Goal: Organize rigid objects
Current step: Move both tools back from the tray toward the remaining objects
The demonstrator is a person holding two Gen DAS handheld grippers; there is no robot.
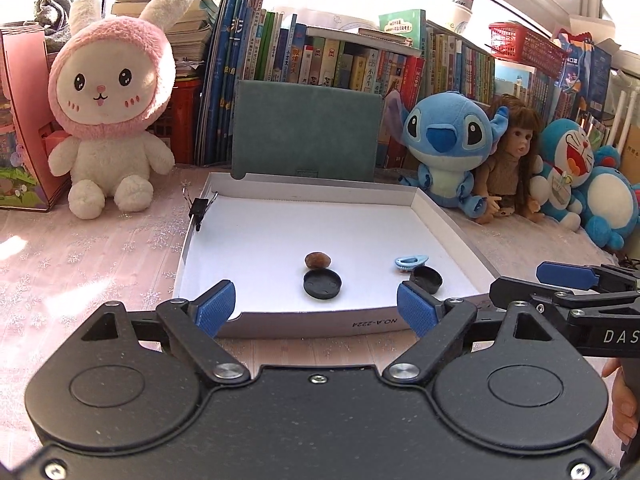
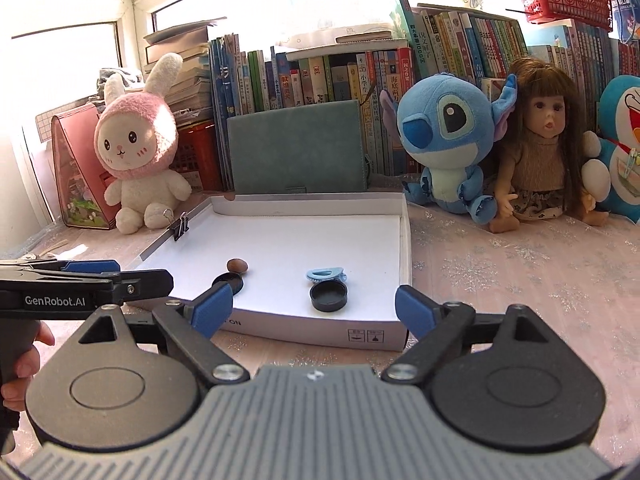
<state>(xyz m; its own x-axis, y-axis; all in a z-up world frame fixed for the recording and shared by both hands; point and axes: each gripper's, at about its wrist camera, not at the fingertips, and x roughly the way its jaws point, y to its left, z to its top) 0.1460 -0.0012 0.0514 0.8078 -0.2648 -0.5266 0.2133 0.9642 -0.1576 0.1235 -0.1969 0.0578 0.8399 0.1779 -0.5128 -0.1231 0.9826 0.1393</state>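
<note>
So the stuff being sorted was all sitting in the shallow white box (image 1: 434, 210) on the counter (image 1: 80, 248): a small brown nut-looking thing (image 1: 318, 260) just behind a flat black lid (image 1: 322, 285), and over to the right a light blue clip (image 1: 411, 261) touching the back of a second black lid (image 1: 426, 279). A black binder clip (image 1: 199, 208) was pinched onto the box's left wall. Both tools were pulled back short of the box's near wall, side by side. The left tool (image 1: 316, 312) had its blue pads spread wide with nothing between them, and the right tool (image 2: 314, 312) was the same, released and empty. Behind the box a teal notebook (image 1: 306, 132) leaned against a row of books, with a pink bunny plush (image 1: 110, 108) on the left and a blue alien plush (image 1: 448, 140), a doll and another blue plush on the right. My guess was the box was mostly loaded and more items were still to come, though I couldn't see any outside it. What could go sideways: the nut looked round and could roll if a finger nudged it, the low lids would be hard to pinch without scraping the floor of the box, and the two tools sat close enough to bump each other reaching in together.
</note>
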